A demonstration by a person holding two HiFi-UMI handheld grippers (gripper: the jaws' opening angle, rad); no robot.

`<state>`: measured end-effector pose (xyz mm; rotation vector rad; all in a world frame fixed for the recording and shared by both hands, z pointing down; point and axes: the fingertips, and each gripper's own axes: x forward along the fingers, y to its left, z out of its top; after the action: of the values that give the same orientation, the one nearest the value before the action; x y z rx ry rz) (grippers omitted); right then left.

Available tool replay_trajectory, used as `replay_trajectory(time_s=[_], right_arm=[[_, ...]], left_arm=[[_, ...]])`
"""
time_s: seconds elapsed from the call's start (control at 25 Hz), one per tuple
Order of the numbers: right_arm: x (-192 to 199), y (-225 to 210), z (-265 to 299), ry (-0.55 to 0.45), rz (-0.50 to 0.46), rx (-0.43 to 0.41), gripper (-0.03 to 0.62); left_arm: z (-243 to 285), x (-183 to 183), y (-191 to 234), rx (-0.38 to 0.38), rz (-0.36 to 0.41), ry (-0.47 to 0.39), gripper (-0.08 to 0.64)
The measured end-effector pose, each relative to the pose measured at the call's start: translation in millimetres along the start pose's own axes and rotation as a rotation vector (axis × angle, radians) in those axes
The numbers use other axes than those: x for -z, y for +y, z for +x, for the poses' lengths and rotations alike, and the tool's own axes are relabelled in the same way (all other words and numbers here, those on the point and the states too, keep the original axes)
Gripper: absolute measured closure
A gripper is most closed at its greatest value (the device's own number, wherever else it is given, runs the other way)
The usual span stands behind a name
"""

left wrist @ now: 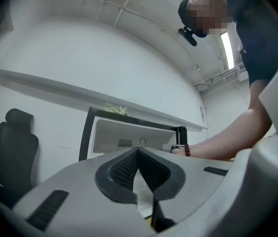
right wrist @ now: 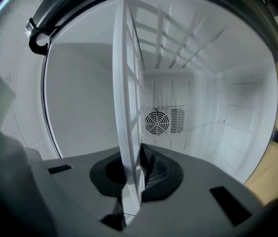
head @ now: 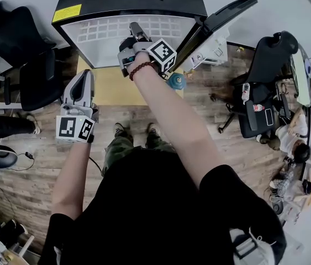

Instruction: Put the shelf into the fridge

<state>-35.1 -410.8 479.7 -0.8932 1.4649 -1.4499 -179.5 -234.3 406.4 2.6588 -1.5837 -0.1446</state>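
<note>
Insertion under way: right gripper (head: 135, 33) clamped on shelf (right wrist: 127, 132) edge, inside fridge (head: 128, 1); left gripper (head: 82, 79) shut, empty, near left. Next: slide farther in, keeping level.

One fridge (head: 128, 4), one shelf (head: 106, 35), two grippers
Before the fridge: a left gripper (head: 82, 81) and a right gripper (head: 135, 31). Flanking it: two black chairs, a left chair (head: 28, 59) and a right chair (head: 268, 81). On its back wall: one fan grille (right wrist: 155, 122).
</note>
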Motion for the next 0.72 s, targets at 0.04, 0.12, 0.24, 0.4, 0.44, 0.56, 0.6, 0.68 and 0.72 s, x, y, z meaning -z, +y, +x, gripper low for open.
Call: replay_trajectory(time_s=[0.04, 0.12, 0.24, 0.4, 0.44, 0.56, 0.6, 0.68, 0.72], right_arm=[[0.8, 0.2, -1.5, -0.004, 0.003, 0.002, 0.558], [1.6, -0.7, -5.1, -0.007, 0.0, 0.007, 0.557], [2.3, -1.9, -9.9, -0.003, -0.005, 0.017, 0.558], [6.0, -0.7, -15.6, -0.003, 0.006, 0.016, 0.557], [5.9, -0.7, -16.9, -0.004, 0.004, 0.015, 0.557], [6.0, -0.8, -19.3, -0.003, -0.001, 0.015, 0.557], [6.8, -0.5, -20.2, -0.001, -0.003, 0.016, 0.557], [8.2, -0.1, -22.5, 0.002, -0.005, 0.021, 0.557], [8.6, -0.1, -23.8, 0.003, -0.005, 0.025, 0.557]], left_arm=[[-0.3, -0.1, -0.5, 0.001, 0.0, -0.001, 0.54], [-0.8, 0.2, -1.3, 0.002, 0.001, -0.001, 0.54], [-1.0, -1.2, -1.5, 0.001, 0.001, -0.007, 0.54], [-3.1, -3.1, -3.2, 0.0, 0.004, -0.013, 0.54], [-3.2, -2.8, -4.0, 0.001, 0.003, -0.014, 0.54], [-4.4, -3.1, -4.7, 0.002, 0.001, -0.018, 0.54], [-5.5, -3.7, -4.6, 0.001, 0.002, -0.019, 0.54], [-6.9, -4.9, -4.4, -0.002, 0.002, -0.02, 0.54], [-6.8, -5.3, -4.3, -0.003, 0.002, -0.02, 0.541]])
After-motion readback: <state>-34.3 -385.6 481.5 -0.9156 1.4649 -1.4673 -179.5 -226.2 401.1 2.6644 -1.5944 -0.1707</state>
